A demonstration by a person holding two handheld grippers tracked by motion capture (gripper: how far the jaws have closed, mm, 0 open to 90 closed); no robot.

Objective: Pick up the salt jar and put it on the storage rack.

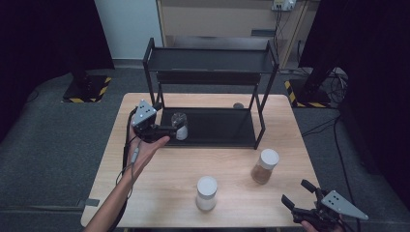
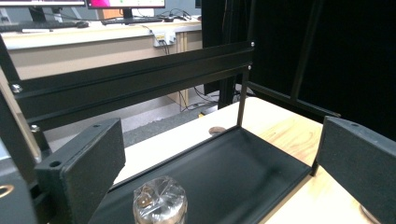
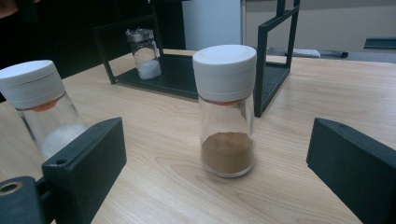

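A light wooden bench (image 1: 159,193) stands on grey carpet (image 1: 53,140). Black curtains (image 1: 43,34) hang at far left and right, a pale wall (image 1: 128,24) and a beige cabinet (image 1: 217,19) between them. Yellow-black striped stand bases (image 1: 87,89) and cables (image 1: 333,79) lie on the floor.

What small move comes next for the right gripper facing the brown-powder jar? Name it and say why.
Probably ease the right gripper straight forward until its open jaws straddle the white-capped glass jar of brown powder, then close. That jar stands upright on the light wooden table, centred between the jaws but ahead of them. The left gripper is open by the clear-lidded jar on the black rack's lower shelf.
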